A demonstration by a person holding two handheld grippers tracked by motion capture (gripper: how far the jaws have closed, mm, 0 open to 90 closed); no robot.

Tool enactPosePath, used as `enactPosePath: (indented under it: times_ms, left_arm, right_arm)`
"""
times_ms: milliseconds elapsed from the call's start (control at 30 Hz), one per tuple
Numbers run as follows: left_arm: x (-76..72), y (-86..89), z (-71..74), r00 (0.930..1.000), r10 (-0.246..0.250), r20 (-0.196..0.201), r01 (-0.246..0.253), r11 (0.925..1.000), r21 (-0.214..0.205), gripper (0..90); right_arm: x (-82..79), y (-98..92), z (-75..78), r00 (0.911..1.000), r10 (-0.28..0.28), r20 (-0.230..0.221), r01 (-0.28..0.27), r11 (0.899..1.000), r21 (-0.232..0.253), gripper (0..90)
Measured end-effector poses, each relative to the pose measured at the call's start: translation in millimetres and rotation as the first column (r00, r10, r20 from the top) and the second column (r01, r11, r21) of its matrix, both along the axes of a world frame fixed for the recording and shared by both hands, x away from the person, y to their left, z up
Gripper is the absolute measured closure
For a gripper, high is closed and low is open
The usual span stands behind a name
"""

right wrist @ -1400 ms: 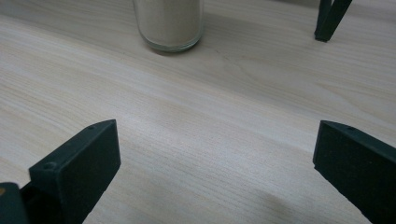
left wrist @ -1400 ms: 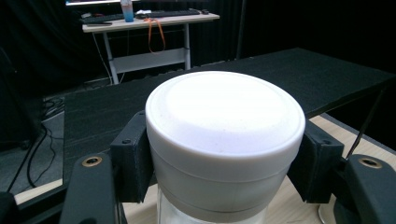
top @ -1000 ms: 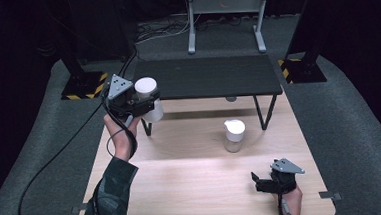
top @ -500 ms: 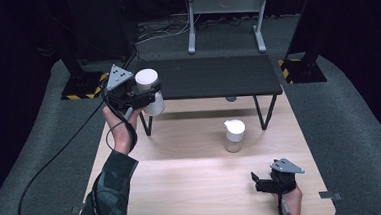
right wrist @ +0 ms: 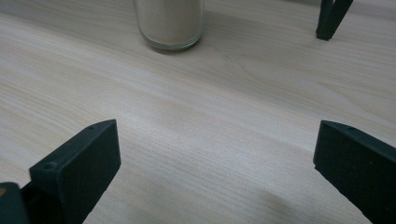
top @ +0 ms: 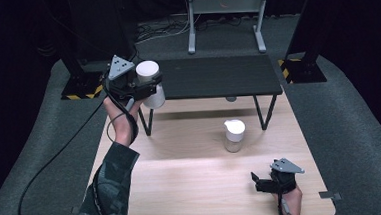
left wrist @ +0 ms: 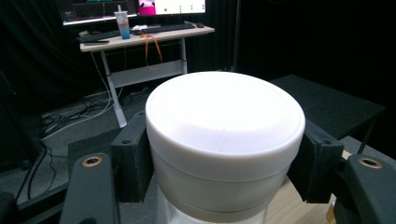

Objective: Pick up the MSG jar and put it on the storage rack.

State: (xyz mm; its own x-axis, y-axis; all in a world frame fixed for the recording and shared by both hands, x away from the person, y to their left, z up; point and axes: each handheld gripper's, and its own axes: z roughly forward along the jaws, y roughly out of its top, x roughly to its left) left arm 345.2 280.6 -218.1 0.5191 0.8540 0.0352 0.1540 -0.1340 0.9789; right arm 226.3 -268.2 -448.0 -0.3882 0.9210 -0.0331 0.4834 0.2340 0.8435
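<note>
The left hand-held gripper (top: pixel 147 85) clamps a white-lidded jar (left wrist: pixel 224 140), its base cut off; the right hand-held gripper (right wrist: pixel 215 172) gapes.

High view: fixed overhead, facing forward and down the worktop (top: pixel 193 187); left tool view: close on its white-lidded jar (left wrist: pixel 224 140), facing the shelf at 3 o'clock; right tool view: low, sharing the second jar (right wrist: pixel 170 23) at 12 o'clock.

text: none legible | labels: none | numbers: none
</note>
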Motion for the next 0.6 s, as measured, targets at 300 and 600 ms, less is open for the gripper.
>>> enactPosePath:
  times_ms: [300, 600]
  left_arm:
    - [9.7, -4.2, 3.2, 0.9999, 0.016, -0.006, -0.016, 0.9999, 0.005, 34.2]
    - [24.7, -7.1, 2.6, 0.9989, 0.036, -0.029, -0.036, 0.9993, -0.009, 34.1]
  right_arm:
    - [-0.2, -0.3, -0.1, 1.0000, 0.000, 0.001, 0.000, 1.000, 0.002, 0.0]
    - [-0.2, -0.6, -0.1, 1.0000, 0.001, 0.001, -0.001, 1.000, 0.002, 0.0]
